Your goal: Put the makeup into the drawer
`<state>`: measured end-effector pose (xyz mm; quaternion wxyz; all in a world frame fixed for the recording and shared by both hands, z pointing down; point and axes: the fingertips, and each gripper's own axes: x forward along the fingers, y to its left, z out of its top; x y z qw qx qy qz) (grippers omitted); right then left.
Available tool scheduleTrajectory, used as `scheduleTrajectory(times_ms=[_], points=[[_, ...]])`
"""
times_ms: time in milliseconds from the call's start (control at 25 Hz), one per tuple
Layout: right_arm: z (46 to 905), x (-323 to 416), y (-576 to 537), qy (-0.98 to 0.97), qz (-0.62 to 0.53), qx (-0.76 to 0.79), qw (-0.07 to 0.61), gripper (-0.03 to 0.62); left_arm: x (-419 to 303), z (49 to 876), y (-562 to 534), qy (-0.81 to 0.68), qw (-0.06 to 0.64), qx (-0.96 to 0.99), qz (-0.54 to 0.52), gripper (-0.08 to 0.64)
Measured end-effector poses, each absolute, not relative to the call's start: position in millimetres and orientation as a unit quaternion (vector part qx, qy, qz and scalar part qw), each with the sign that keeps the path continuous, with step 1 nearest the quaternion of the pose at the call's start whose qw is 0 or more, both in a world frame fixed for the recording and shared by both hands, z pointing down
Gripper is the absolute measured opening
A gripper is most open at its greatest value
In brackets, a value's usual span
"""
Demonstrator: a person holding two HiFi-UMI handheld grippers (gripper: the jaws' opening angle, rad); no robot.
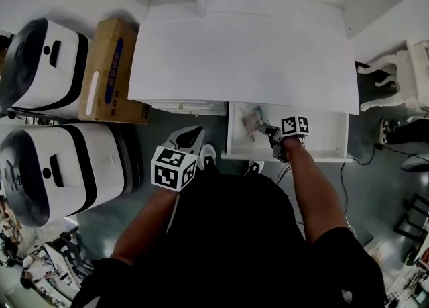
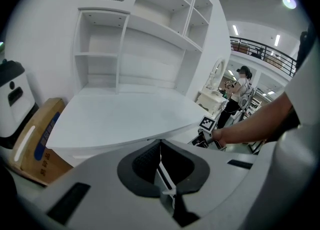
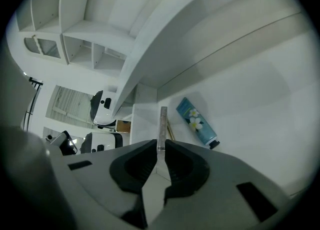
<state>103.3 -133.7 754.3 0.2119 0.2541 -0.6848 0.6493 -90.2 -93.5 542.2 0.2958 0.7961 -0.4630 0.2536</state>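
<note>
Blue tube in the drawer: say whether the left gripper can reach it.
Likely yes: the drawer stands open, the blue tube lies uncovered toward the left gripper; the right gripper hovers close.

Can't identify small items (image 1: 253,122) in drawer (image 1: 328,140); desk top (image 1: 241,58) hides its rear; end of clear stick (image 3: 162,121) buried in my right gripper (image 3: 161,146).

No print is legible: the cardboard box (image 1: 111,69) bears a blue strip (its lettering too blurred).
</note>
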Motion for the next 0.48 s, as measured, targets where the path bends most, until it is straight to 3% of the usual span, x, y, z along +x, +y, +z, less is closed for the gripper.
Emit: scheduleTrajectory(times_ms=[480], points=[[782.7,125.2,-135.5,-0.64,0.658,0.328,0.222,0.066,-100.1,542.4,-97.1,-0.468,0.299,0.794,0.248,0.011]])
